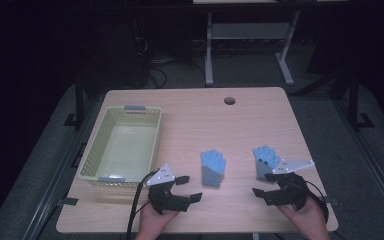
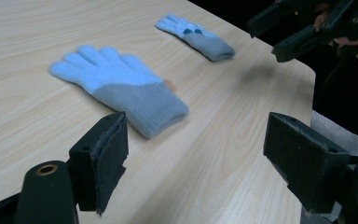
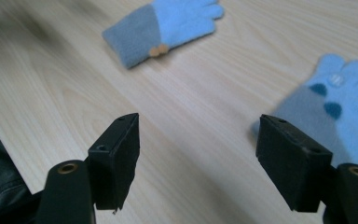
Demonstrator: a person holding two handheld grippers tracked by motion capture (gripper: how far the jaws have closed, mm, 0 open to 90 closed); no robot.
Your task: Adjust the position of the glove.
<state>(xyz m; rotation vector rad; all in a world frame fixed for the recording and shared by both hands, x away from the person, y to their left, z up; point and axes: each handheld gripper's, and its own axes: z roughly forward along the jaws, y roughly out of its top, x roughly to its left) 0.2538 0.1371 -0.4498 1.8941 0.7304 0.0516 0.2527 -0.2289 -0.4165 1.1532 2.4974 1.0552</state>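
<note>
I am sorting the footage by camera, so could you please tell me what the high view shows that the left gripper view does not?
High view alone: the yellow basket at the table's left side, the round hole near the far edge, the floor and a metal stand beyond. Left gripper view alone: a close look at the left tongs, open, and a small orange tab on the near glove. Both: the wooden table, the two blue-and-grey gloves lying flat and apart, and the right tongs, open.
</note>
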